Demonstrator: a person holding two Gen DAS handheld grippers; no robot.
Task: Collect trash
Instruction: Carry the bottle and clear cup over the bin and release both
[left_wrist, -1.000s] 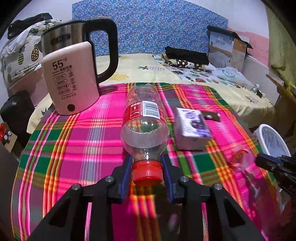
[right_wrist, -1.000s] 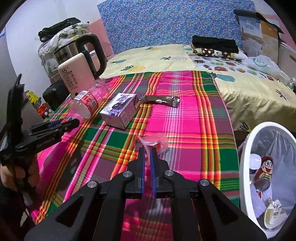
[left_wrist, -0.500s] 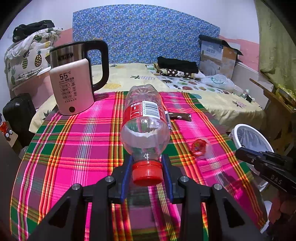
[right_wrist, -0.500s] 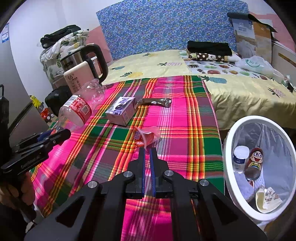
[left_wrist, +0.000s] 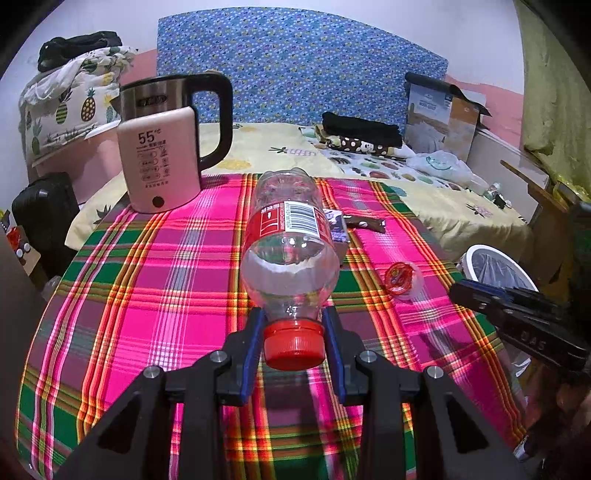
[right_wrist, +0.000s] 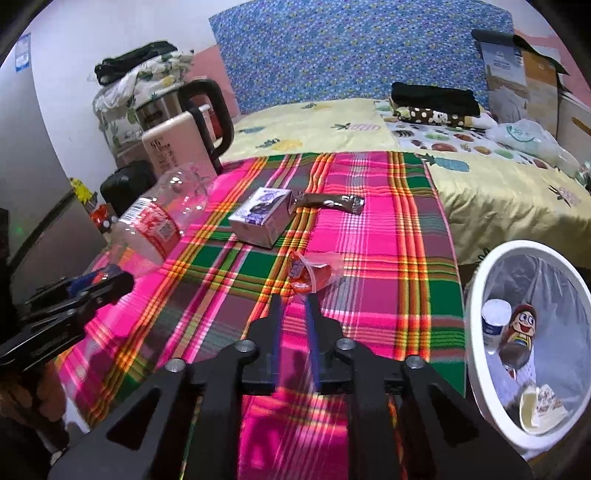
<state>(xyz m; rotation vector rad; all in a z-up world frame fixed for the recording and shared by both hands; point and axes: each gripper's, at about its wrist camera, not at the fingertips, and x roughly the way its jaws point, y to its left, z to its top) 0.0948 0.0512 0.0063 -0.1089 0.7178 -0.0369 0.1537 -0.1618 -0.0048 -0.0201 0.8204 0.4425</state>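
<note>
My left gripper (left_wrist: 293, 332) is shut on the neck of a clear plastic bottle (left_wrist: 290, 243) with a red cap and red label, held above the plaid table; the bottle also shows in the right wrist view (right_wrist: 159, 225). My right gripper (right_wrist: 294, 306) has its fingers slightly apart just short of a red jelly cup wrapper (right_wrist: 308, 273) lying on the cloth, which also shows in the left wrist view (left_wrist: 400, 278). A small purple carton (right_wrist: 260, 216) and a brown sachet (right_wrist: 330, 201) lie farther back. A white trash bin (right_wrist: 476, 321) with several items inside stands right of the table.
A pink and steel kettle (left_wrist: 166, 147) stands at the table's back left. A bed with clothes and a cardboard box (left_wrist: 439, 110) lies behind the table. The bin's rim (left_wrist: 476, 251) shows at the table's right edge. A black bag (left_wrist: 40, 210) sits left on the floor.
My left gripper has lifted the bottle off the cloth and drawn back. My right gripper has drawn back from the wrapper and its fingers have parted slightly.
</note>
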